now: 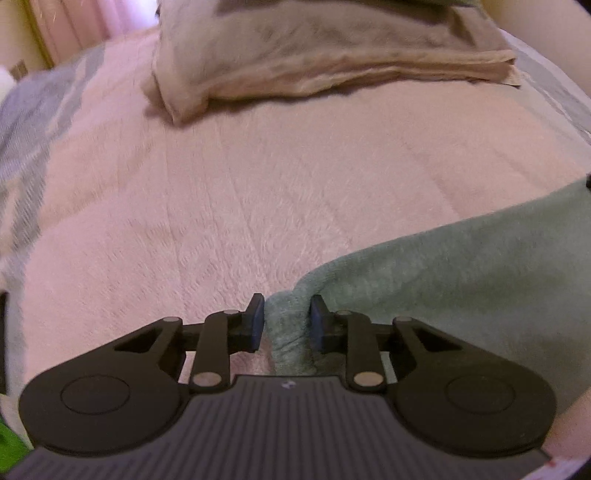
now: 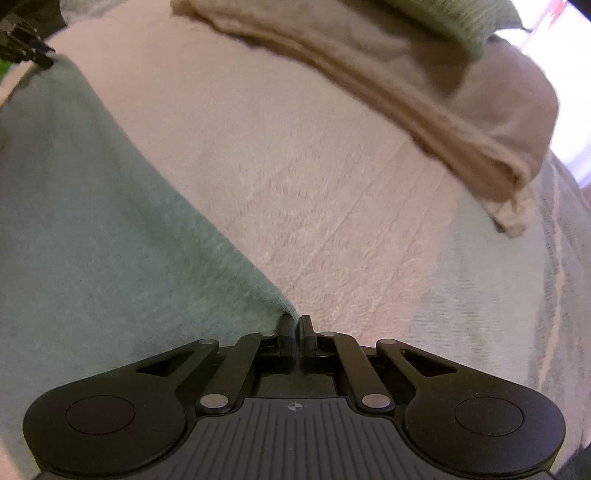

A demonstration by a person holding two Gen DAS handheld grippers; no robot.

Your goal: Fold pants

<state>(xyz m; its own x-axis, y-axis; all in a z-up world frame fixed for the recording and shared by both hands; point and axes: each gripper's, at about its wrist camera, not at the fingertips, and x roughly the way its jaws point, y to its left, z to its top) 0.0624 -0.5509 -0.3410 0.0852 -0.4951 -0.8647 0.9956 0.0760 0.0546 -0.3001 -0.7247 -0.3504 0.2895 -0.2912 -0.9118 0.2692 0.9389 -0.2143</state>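
Note:
Fuzzy green pants [image 1: 461,266] lie on a pink quilted bedspread [image 1: 221,192], stretching to the right in the left wrist view. My left gripper [image 1: 287,321] is shut on a bunched corner of the pants, with the cloth pinched between its blue pads. In the right wrist view the same green pants [image 2: 92,221] fill the left side. My right gripper [image 2: 294,334] is shut on their near corner, jaws almost touching. The other gripper [image 2: 26,46] shows at the top left, at the far end of the pants.
A folded beige garment [image 1: 314,55] lies farther back on the bed, also seen as the beige pile [image 2: 424,85] with a green piece [image 2: 461,18] on top. The pink bedspread [image 2: 314,184] has pale blue-grey bands [image 2: 498,277] at its sides.

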